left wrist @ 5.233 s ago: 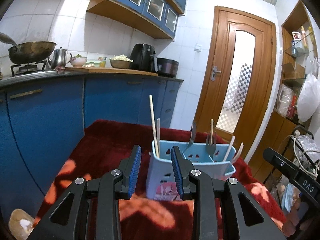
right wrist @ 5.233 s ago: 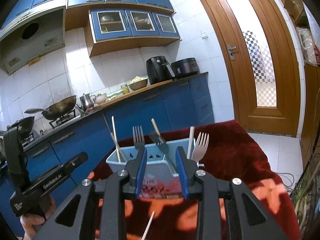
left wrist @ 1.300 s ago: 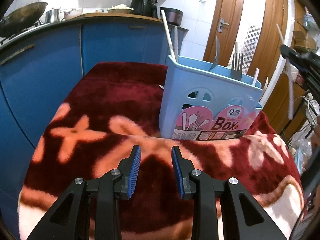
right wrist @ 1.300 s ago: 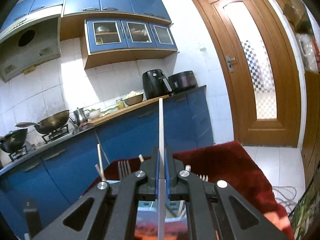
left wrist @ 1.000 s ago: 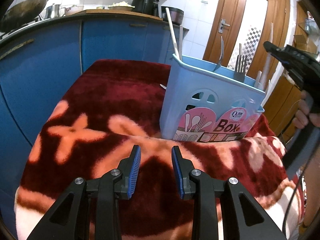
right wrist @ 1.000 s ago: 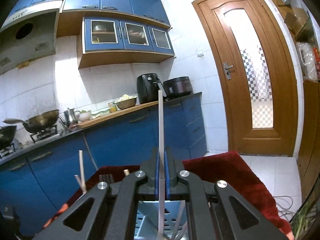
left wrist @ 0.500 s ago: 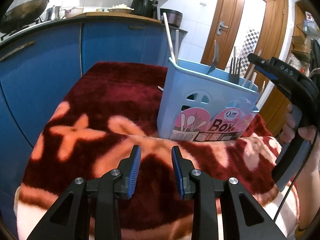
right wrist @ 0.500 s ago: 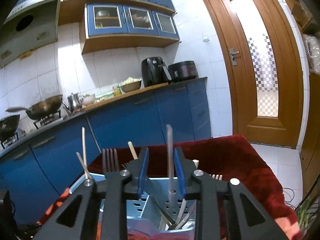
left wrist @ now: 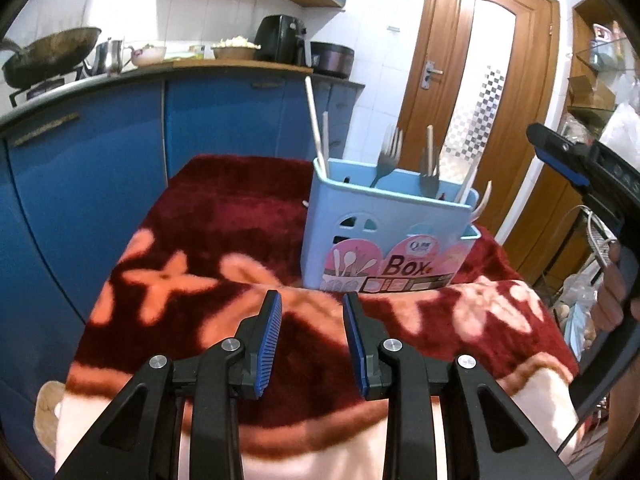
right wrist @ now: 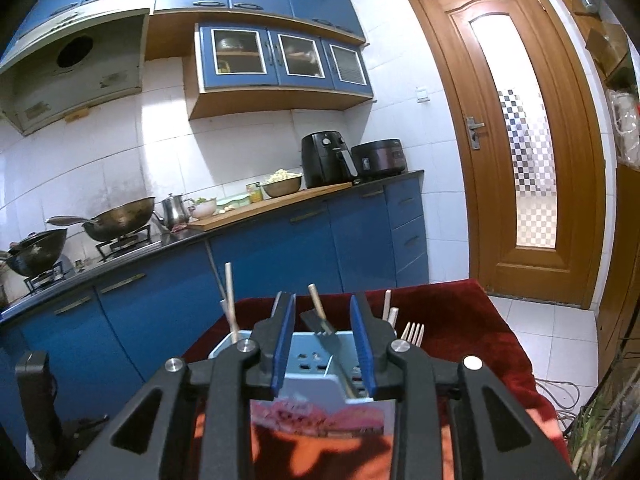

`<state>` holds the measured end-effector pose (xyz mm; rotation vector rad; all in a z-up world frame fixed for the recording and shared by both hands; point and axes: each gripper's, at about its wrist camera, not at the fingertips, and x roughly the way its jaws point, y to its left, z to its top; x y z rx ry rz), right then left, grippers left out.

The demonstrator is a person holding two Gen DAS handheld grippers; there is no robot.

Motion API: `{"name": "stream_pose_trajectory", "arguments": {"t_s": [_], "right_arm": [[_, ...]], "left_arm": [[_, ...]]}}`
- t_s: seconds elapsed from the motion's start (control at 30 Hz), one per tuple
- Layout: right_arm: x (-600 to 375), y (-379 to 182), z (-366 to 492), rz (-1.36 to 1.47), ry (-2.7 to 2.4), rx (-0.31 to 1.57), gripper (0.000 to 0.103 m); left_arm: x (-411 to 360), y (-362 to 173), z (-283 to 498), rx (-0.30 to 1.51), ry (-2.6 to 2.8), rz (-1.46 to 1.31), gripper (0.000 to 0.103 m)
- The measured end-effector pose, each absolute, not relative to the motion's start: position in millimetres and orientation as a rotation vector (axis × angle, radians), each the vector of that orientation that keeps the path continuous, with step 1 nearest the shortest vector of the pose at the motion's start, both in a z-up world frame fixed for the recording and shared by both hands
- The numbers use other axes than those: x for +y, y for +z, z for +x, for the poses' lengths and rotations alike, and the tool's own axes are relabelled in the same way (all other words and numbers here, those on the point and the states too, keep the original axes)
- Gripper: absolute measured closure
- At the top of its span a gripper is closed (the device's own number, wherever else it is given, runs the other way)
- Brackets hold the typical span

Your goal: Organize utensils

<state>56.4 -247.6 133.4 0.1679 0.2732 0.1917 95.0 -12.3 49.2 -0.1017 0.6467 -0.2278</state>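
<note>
Utensils point(left wrist: 387, 160) stand above holder point(left wrist: 384, 240) rim, both grippers' fingers point(left wrist: 269, 332) apart.

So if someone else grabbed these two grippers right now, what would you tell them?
Left gripper: open, empty, low over the blanket in front of the box.
Right gripper: open, empty, above the box.
Forks and chopsticks stand in the box.
Left to do: one pale tip shows on the blanket behind the box; check there for strays.
</note>
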Motion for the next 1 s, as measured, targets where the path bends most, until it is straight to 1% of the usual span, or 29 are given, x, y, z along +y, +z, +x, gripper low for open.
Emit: {"name": "stream_pose_trajectory", "arguments": {"t_s": [0.27,0.57,0.67,0.7,0.73,0.77,0.83,0.87,0.93,0.97,1.0], "right_arm": [[-242.2,129.8,15.3,0.189,0.21,0.296,0.071],[-240.7,101.4,-24.7,0.21,0.217,0.355,0.07],[-240.6,88.5,-35.7,0.196,0.204,0.366,0.065],[-240.6,84.4,-38.3,0.191,0.203,0.371,0.061],[-241.0,78.5,-41.2,0.189,0.201,0.375,0.057],[-242.5,73.7,-43.7,0.189,0.197,0.378,0.055],[-244.0,64.5,-46.9,0.189,0.19,0.387,0.048],[-244.9,59.3,-47.9,0.189,0.187,0.391,0.046],[-246.1,50.4,-49.1,0.186,0.181,0.399,0.038],[-246.2,46.9,-49.5,0.182,0.176,0.399,0.035],[-245.7,43.5,-50.0,0.175,0.17,0.399,0.03]], "left_arm": [[-12.4,68.3,68.2,0.592,-0.232,-0.096,0.071],[-13.3,68.8,41.7,0.55,-0.238,-0.076,0.071],[-12.6,61.0,33.4,0.546,-0.237,-0.07,0.071],[-12.1,58.6,31.5,0.545,-0.238,-0.072,0.07],[-11.7,56.4,30.1,0.544,-0.239,-0.073,0.068],[-11.2,53.5,28.7,0.544,-0.238,-0.072,0.065],[-11.1,47.0,26.3,0.539,-0.232,-0.065,0.053],[-11.0,44.8,25.3,0.535,-0.228,-0.06,0.051],[-11.6,39.3,23.2,0.525,-0.216,-0.042,0.038],[-11.8,37.3,22.1,0.522,-0.213,-0.04,0.037],[-11.2,34.7,21.6,0.517,-0.21,-0.041,0.034]]}}
